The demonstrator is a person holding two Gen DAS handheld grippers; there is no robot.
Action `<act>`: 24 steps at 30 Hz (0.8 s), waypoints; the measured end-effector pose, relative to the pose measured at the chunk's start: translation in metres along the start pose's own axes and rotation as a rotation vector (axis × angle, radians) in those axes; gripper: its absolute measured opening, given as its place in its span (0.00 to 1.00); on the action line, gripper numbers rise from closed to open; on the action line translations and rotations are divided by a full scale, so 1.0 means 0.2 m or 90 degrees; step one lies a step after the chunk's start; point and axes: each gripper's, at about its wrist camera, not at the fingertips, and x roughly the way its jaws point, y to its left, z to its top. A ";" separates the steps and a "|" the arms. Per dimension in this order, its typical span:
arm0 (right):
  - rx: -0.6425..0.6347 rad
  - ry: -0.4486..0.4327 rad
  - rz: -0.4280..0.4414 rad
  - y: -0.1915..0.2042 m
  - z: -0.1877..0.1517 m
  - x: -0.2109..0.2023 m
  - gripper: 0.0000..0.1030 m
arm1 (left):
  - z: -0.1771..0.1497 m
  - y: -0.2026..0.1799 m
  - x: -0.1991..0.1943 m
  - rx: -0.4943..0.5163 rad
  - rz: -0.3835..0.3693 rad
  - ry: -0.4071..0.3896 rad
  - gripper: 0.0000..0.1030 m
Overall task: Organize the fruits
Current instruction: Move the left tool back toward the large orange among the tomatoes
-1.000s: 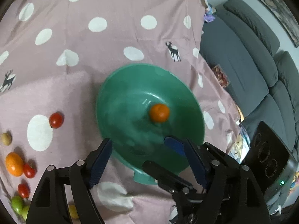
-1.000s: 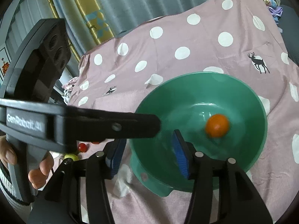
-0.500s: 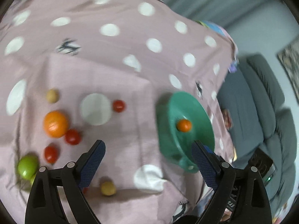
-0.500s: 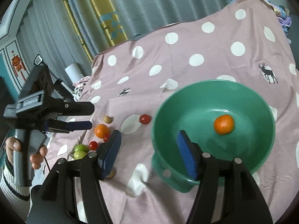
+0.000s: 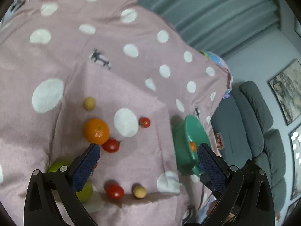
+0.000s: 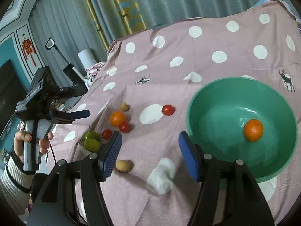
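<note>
One orange (image 6: 253, 130) sits in the green bowl (image 6: 203, 101); left gripper (image 5: 148, 158), fingers wide and empty, hangs over loose fruit on the cloth (image 5: 131, 43), right gripper (image 6: 150, 150) likewise wide; next likely: descend onto the large orange (image 5: 96, 131).

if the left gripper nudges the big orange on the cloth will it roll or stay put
The big orange is round, so it would probably roll. The red tomato touching it and the soft, creased cloth may stop it quickly. Its firm-looking peel likely tolerates squeezing.
</note>
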 end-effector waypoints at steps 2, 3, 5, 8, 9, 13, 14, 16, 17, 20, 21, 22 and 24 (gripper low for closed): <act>-0.002 0.014 0.007 0.02 -0.01 0.03 0.62 | 0.01 0.03 0.03 -0.006 0.017 0.011 0.99; -0.003 0.018 0.011 0.02 -0.01 0.04 0.62 | 0.02 0.05 0.05 -0.005 0.024 0.017 0.99; -0.008 0.030 0.022 0.05 -0.02 0.08 0.62 | 0.02 0.07 0.07 0.001 0.033 0.028 0.99; -0.013 0.044 0.037 0.08 -0.02 0.12 0.62 | 0.03 0.10 0.08 0.017 0.036 0.036 0.99; -0.013 0.048 0.041 0.09 -0.02 0.13 0.62 | 0.04 0.11 0.09 0.020 0.040 0.039 0.99; -0.017 0.067 0.049 0.13 -0.01 0.20 0.62 | 0.07 0.09 0.14 0.059 0.062 0.058 0.99; -0.016 0.070 0.051 0.14 -0.01 0.22 0.62 | 0.08 0.09 0.16 0.069 0.065 0.062 0.99; -0.019 0.079 0.055 0.17 0.00 0.26 0.62 | 0.09 0.10 0.18 0.075 0.071 0.065 0.99; -0.023 0.083 0.054 0.18 0.01 0.28 0.62 | 0.09 0.12 0.19 0.073 0.079 0.069 0.99; -0.037 0.099 0.056 0.24 0.02 0.35 0.62 | 0.10 0.14 0.24 0.061 0.067 0.090 0.99; -0.041 0.106 0.058 0.26 0.03 0.38 0.62 | 0.11 0.15 0.25 0.058 0.070 0.094 0.99; -0.043 0.109 0.059 0.27 0.03 0.39 0.62 | 0.11 0.16 0.26 0.059 0.071 0.097 0.99; -0.050 0.116 0.059 0.30 0.04 0.44 0.62 | 0.11 0.15 0.27 0.059 0.066 0.102 0.99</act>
